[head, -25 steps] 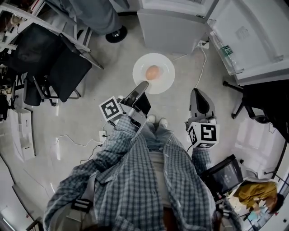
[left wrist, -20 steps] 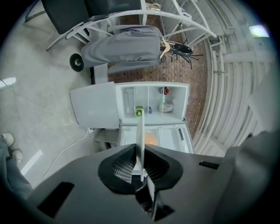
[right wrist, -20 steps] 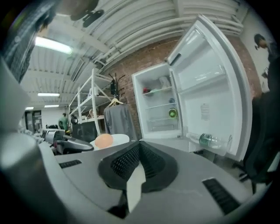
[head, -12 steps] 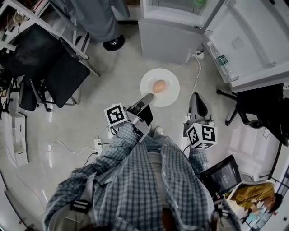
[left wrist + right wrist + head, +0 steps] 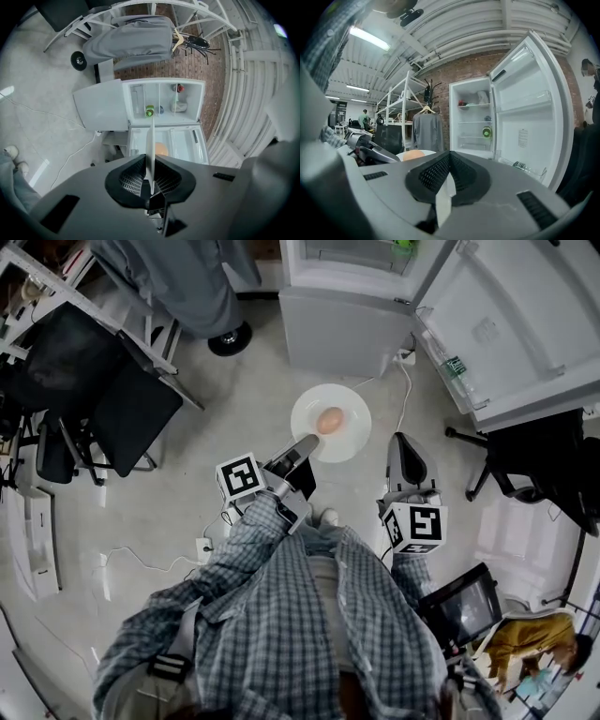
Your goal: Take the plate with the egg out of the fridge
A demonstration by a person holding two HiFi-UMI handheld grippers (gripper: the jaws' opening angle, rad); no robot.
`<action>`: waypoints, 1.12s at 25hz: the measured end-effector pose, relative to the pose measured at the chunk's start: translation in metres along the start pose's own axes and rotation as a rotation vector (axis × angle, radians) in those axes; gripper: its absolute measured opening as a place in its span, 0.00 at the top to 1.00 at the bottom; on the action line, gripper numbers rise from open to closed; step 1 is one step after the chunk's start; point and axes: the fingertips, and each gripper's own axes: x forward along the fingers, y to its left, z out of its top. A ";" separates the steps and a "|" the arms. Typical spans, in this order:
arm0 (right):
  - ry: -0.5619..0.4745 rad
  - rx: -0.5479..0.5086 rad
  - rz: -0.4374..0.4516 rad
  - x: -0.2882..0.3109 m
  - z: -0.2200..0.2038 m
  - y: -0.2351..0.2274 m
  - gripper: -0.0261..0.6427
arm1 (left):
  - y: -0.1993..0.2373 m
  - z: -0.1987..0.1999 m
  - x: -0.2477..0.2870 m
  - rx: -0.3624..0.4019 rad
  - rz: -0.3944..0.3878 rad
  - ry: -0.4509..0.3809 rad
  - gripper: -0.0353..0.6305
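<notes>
A white plate (image 5: 348, 435) carrying a brown egg (image 5: 329, 420) hangs over the floor in front of the open fridge (image 5: 342, 320). My left gripper (image 5: 305, 445) is shut on the plate's near rim. In the left gripper view the plate (image 5: 150, 140) stands edge-on between the pads, with the egg (image 5: 161, 149) just beyond. My right gripper (image 5: 404, 441) hangs to the plate's right, shut and empty. From the right gripper view (image 5: 449, 163) the egg (image 5: 413, 155) shows at the left, the fridge (image 5: 471, 117) ahead.
The fridge door (image 5: 511, 324) swings wide to the right, with a bottle (image 5: 454, 359) in its shelf. A green item (image 5: 150, 111) sits on a fridge shelf. Black chairs (image 5: 112, 390) stand at the left, a person in grey (image 5: 187, 282) by the fridge, cables (image 5: 405, 381) on the floor.
The head view has shifted, so more of the fridge shows at the top. The plate stays in my left gripper, a little farther from the fridge front. The right gripper is still shut.
</notes>
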 end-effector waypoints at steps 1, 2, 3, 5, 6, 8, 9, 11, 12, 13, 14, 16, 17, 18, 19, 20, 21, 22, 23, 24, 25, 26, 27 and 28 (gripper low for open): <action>-0.001 -0.007 0.004 0.001 0.001 0.002 0.95 | 0.000 0.000 0.000 -0.006 -0.003 -0.002 0.89; -0.002 -0.011 0.008 0.001 0.002 0.003 0.95 | -0.002 0.000 0.001 -0.015 -0.013 -0.007 0.89; -0.001 -0.013 0.012 0.002 0.003 0.004 0.95 | -0.005 0.000 0.002 -0.023 -0.025 -0.015 0.89; -0.001 -0.005 0.016 0.003 0.003 0.005 0.95 | -0.007 0.001 0.003 -0.034 -0.040 -0.029 0.89; -0.003 0.007 0.017 0.004 0.003 0.004 0.95 | -0.007 0.001 0.003 -0.035 -0.042 -0.031 0.89; -0.008 0.041 0.017 0.004 0.004 0.002 0.95 | -0.007 0.001 0.002 -0.022 -0.031 -0.029 0.89; -0.011 0.054 0.016 0.005 0.004 0.002 0.95 | -0.005 0.002 0.001 -0.006 -0.017 -0.027 0.89; -0.016 0.066 0.018 0.006 0.005 0.000 0.95 | -0.001 0.004 -0.002 0.021 0.011 -0.028 0.89; -0.019 0.068 0.020 0.006 0.006 0.000 0.95 | -0.001 0.004 -0.002 0.023 0.011 -0.032 0.89; -0.021 0.069 0.023 0.007 0.006 0.000 0.95 | -0.002 0.004 -0.001 0.018 0.000 -0.036 0.89; -0.023 0.068 0.025 0.007 0.006 0.000 0.95 | -0.005 0.004 0.000 0.008 -0.015 -0.040 0.89; -0.028 0.067 0.026 0.008 0.007 0.000 0.95 | -0.008 0.002 0.002 -0.002 -0.032 -0.043 0.89; -0.031 0.068 0.026 0.008 0.008 0.000 0.95 | -0.009 0.002 0.002 0.000 -0.032 -0.043 0.89; -0.034 0.070 0.027 0.007 0.009 0.000 0.95 | -0.009 0.002 0.002 0.004 -0.029 -0.042 0.89; -0.038 0.071 0.027 0.007 0.011 0.000 0.95 | -0.007 0.002 0.002 0.010 -0.021 -0.040 0.89; -0.041 0.072 0.029 0.007 0.012 0.001 0.95 | -0.006 0.002 0.001 0.015 -0.013 -0.039 0.89; -0.043 0.072 0.030 0.007 0.013 0.001 0.95 | -0.006 0.002 0.001 0.016 -0.010 -0.038 0.89; -0.046 0.071 0.031 0.007 0.015 0.001 0.95 | -0.006 0.001 0.002 0.012 -0.013 -0.037 0.89; -0.049 0.071 0.031 0.007 0.016 0.001 0.95 | -0.007 0.000 0.003 0.006 -0.020 -0.036 0.89; -0.052 0.070 0.029 0.007 0.017 0.000 0.95 | -0.008 0.000 0.004 0.001 -0.024 -0.034 0.89; -0.054 0.069 0.026 0.007 0.017 0.000 0.95 | -0.007 -0.001 0.004 0.003 -0.020 -0.029 0.89; -0.055 0.069 0.023 0.006 0.017 -0.001 0.95 | -0.005 -0.002 0.004 0.007 -0.013 -0.023 0.89; -0.055 0.069 0.022 0.006 0.016 -0.001 0.95 | -0.005 -0.003 0.004 0.007 -0.014 -0.018 0.89; -0.054 0.070 0.021 0.005 0.016 -0.002 0.95 | -0.007 -0.004 0.006 0.003 -0.023 -0.016 0.89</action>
